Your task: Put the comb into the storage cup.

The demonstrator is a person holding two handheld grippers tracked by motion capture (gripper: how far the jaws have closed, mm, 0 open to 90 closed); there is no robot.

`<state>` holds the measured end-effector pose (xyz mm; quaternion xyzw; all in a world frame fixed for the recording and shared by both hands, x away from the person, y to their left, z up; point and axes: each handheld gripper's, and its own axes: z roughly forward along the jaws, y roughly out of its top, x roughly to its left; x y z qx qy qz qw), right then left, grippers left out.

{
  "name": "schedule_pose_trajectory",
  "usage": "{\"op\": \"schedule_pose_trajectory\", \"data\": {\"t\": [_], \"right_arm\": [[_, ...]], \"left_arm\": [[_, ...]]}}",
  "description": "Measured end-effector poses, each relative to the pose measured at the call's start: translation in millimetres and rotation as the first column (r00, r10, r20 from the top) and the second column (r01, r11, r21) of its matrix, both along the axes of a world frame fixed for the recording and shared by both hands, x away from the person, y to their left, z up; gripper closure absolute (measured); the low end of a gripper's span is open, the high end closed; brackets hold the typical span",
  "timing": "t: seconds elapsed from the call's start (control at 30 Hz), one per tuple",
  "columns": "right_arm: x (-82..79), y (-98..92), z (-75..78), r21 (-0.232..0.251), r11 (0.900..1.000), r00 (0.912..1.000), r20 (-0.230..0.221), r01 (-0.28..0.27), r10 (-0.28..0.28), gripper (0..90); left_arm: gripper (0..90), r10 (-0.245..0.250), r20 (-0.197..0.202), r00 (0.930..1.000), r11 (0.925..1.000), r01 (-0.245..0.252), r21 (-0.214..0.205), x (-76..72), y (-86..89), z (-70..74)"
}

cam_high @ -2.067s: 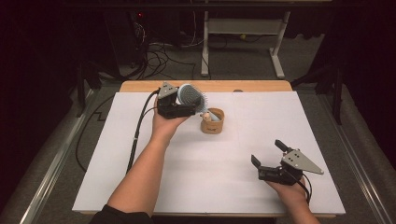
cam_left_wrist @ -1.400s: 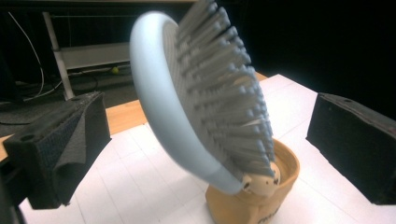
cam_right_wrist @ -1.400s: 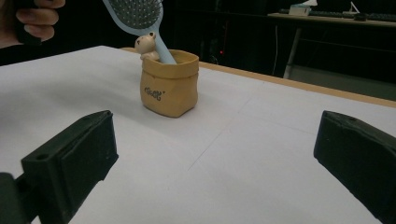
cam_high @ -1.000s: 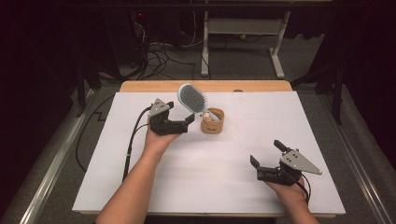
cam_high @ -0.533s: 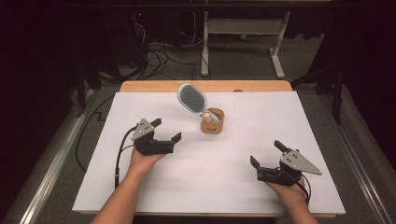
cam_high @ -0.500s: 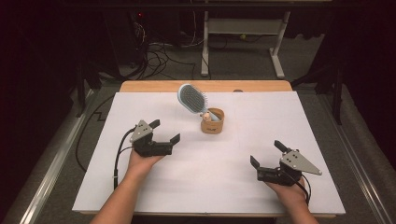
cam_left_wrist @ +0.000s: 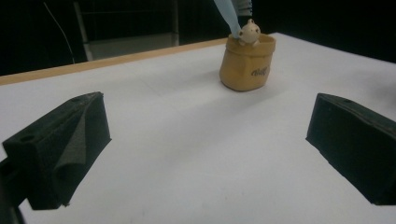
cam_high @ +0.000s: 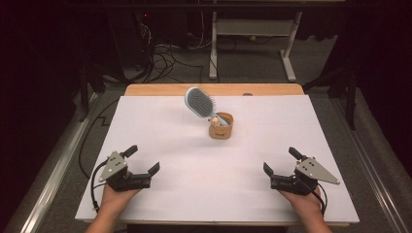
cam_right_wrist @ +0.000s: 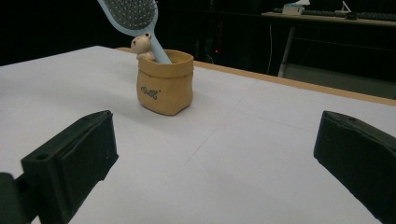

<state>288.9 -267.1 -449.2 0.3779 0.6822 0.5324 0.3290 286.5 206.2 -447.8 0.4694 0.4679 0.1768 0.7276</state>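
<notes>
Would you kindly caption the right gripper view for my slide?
Open right gripper faces a tan holder with a blue hairbrush leaning inside.

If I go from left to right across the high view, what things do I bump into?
Left gripper → hairbrush → tan pot → right gripper.

My count at the table: one hairbrush, standing in one tan pot near the far edge; one small bear figure on the pot's rim. Two grippers, one near each near corner, both with jaws apart and holding nothing.
</notes>
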Motion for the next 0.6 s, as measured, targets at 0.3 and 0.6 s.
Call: {"op": "schedule_pose_trajectory", "data": {"t": [0.3,0.6], "right_arm": [[-7.2,-6.5,-0.9,0.012,0.9997,0.9998,-0.003,0.02,-0.02,0.0],[-5.5,-5.3,-2.0,0.004,0.9999,0.9999,0.0,0.016,-0.016,0.0]], "left_arm": [[0.4,-0.019,-0.013,0.9997,0.9993,0.02,0.033,-2.3,3.5,-6.8],[0.4,-0.036,-0.007,0.9993,0.997,0.036,0.069,-7.8,-2.4,-7.1]]}}
